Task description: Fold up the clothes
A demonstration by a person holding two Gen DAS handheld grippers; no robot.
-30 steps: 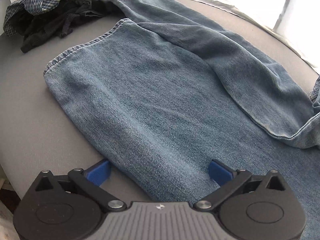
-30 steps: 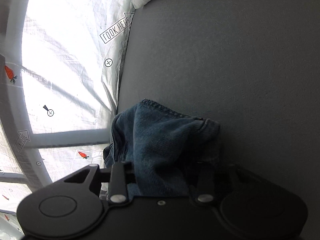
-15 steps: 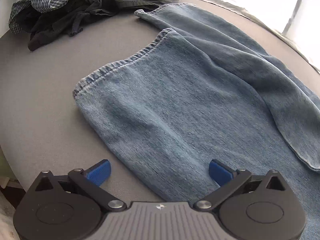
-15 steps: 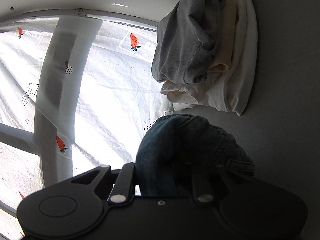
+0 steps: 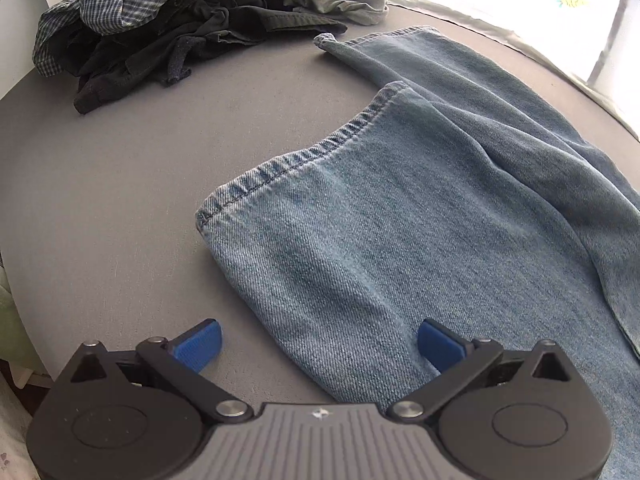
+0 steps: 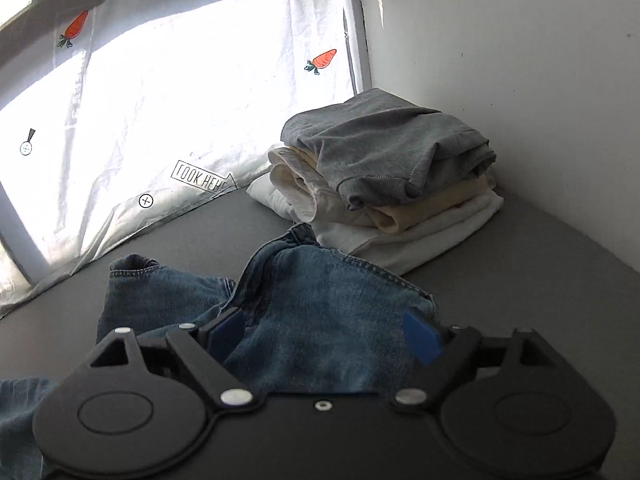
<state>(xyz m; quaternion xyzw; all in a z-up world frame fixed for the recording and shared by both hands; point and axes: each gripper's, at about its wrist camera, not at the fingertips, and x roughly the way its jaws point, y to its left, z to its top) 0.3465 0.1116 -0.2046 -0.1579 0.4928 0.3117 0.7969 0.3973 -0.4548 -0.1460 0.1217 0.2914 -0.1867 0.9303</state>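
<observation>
Two handheld black grippers
Left gripper (image 5: 318, 342) and right gripper (image 6: 324, 334): blue pads, silver pivot screws, black linkages, round housings.

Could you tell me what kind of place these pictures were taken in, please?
Probably a room in a home, set up for sorting laundry. Jeans lie spread on a grey table, unfolded clothes are heaped at its far end, and a folded stack sits by a carrot-print curtain.
</observation>
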